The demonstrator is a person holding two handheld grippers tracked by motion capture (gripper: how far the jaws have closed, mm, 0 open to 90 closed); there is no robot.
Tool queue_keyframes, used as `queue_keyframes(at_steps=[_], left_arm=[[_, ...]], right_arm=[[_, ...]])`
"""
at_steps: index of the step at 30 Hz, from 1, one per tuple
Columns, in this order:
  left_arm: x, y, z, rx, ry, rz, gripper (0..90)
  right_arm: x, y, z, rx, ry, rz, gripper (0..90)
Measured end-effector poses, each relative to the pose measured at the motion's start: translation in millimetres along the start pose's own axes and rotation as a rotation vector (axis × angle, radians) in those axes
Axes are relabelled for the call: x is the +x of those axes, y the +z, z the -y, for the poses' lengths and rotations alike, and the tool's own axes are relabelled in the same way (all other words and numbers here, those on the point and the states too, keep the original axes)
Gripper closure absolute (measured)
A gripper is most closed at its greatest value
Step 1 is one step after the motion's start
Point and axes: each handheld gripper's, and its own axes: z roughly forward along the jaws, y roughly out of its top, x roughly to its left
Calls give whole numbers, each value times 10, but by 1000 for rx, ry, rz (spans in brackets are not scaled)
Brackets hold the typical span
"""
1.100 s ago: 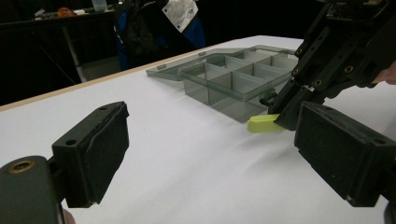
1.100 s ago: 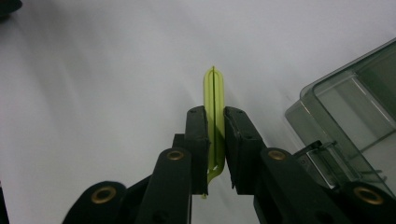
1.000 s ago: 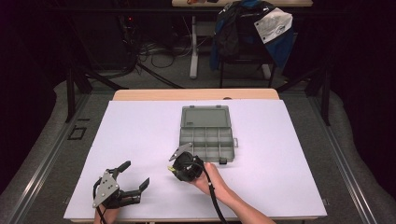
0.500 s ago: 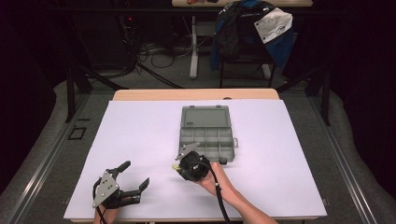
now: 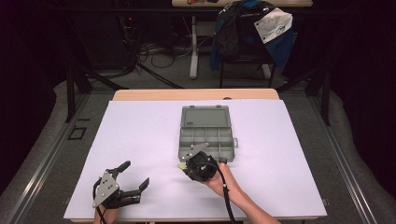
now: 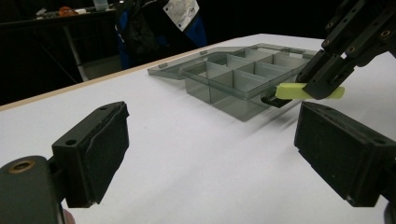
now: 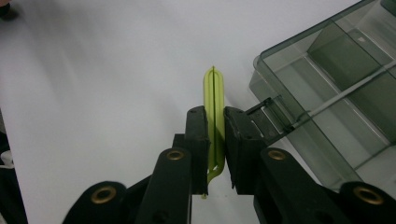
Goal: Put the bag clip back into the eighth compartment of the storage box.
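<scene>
A clear grey compartment box [image 5: 205, 133] lies open in the middle of the white table, its lid flat behind it; it also shows as the box [image 6: 233, 77] and the box [image 7: 336, 93]. My right gripper [image 5: 183, 165] hovers at the box's near left corner, shut on a thin yellow-green strip [image 7: 214, 107]. The strip [image 6: 308, 91] sticks out past the pads, just left of the box's front latch [image 7: 264, 109]. My left gripper [image 5: 135, 175] rests at the table's near left, open, with nothing between its pads [image 6: 100, 149].
The white sheet [image 5: 140, 135] covers the table, with a wooden edge at the far side. A chair draped with a blue jacket [image 5: 252, 32] stands beyond the table, along with cables and table legs on the floor.
My right gripper has shifted a little to the right and toward the box with the strip in it. The left gripper has stayed still.
</scene>
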Motion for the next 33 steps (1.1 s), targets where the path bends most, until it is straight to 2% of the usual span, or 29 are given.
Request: queue_keyframes(at_steps=[7,24,33], left_arm=[[-1,0,1,1,-2,0,102],[-4,11,2,-1,-2,6,102],[-5,15,1,3,3,7,101]], right_arm=[[-50,-94,52,-22,0,13,802],[-179,-343,274,-48,36,55,803],[-254,-407,391,-58,54,72,804]])
